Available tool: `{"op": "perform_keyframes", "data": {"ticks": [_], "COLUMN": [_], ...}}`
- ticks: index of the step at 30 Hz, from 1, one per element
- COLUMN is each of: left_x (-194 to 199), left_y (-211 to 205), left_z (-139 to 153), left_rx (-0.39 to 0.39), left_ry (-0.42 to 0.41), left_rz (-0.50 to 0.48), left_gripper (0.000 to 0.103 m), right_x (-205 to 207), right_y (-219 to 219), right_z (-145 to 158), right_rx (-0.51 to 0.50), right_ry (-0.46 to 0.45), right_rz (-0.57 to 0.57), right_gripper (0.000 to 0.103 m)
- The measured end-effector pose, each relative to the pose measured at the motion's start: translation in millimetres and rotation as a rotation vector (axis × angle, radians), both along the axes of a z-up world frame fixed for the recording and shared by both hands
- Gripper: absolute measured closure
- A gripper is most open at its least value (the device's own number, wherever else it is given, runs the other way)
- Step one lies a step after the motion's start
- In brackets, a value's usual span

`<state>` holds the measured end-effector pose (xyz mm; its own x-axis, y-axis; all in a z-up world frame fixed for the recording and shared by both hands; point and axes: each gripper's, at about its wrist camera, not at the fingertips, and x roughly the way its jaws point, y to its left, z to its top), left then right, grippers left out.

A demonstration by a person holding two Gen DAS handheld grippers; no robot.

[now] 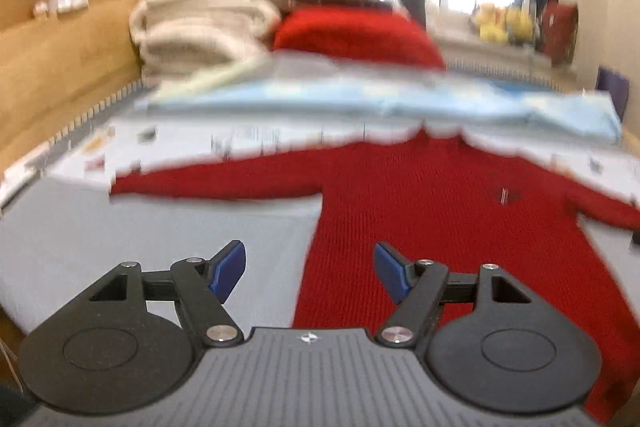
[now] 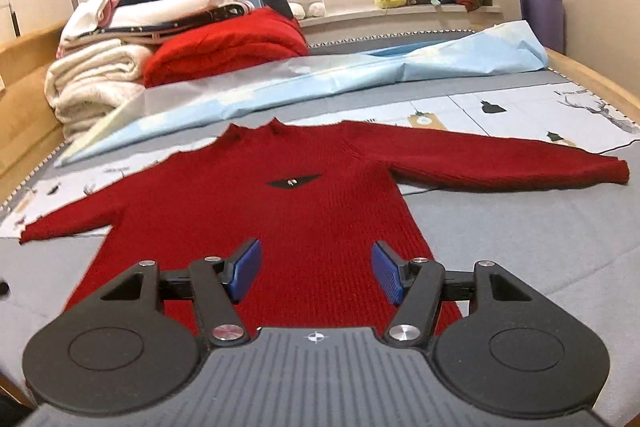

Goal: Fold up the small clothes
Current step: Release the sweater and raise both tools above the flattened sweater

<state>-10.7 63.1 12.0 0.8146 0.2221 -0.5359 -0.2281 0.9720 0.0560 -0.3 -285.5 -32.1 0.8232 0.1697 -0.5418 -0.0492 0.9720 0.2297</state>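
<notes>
A red knitted sweater (image 2: 280, 203) is seen spread flat on the grey bed cover (image 2: 520, 235), neck toward twelve o'clock and sleeves stretched toward nine and three o'clock. The left gripper (image 1: 309, 273) and the right gripper (image 2: 316, 273) are held above its lower body with blue pads parted and nothing between them. At eleven o'clock a pile of folded laundry (image 2: 96, 67) is stacked, a light blue sheet (image 2: 360, 67) lying beyond the collar.
</notes>
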Motion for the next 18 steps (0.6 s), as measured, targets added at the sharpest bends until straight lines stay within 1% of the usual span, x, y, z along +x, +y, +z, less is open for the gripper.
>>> {"op": "perform_keyframes", "data": {"ticks": [2, 4, 6, 9, 11, 12, 13, 14, 18], "left_x": [9, 24, 42, 72, 95, 107, 121, 134, 188], "left_y": [1, 3, 6, 8, 16, 21, 28, 34, 64], "left_z": [28, 47, 60, 71, 73, 74, 75, 73, 68], "left_rx": [-0.004, -0.018, -0.029, -0.027, -0.018, -0.02, -0.029, -0.037, -0.041], "left_ry": [-0.055, -0.08, -0.092, -0.101, -0.104, -0.103, -0.098, -0.09, -0.066], "left_rz": [-0.008, -0.013, -0.025, -0.074, -0.1, -0.103, -0.101, -0.096, -0.072], "left_gripper": [0.027, 0.027, 0.028, 0.039, 0.055, 0.059, 0.068, 0.072, 0.072], "right_x": [2, 3, 2, 1, 1, 1, 3, 3, 6], "right_y": [3, 6, 8, 11, 9, 9, 8, 7, 2], "right_z": [4, 9, 13, 18, 17, 17, 18, 20, 31], "right_rx": [0.001, -0.015, -0.037, -0.074, -0.077, -0.081, -0.085, -0.083, -0.043], "right_ry": [-0.009, -0.021, -0.042, -0.068, -0.07, -0.066, -0.059, -0.058, -0.066], "right_rz": [0.001, 0.004, -0.001, -0.026, -0.04, -0.049, -0.061, -0.073, -0.11], "right_gripper": [0.04, 0.04, 0.04, 0.04, 0.04, 0.041, 0.041, 0.041, 0.041]}}
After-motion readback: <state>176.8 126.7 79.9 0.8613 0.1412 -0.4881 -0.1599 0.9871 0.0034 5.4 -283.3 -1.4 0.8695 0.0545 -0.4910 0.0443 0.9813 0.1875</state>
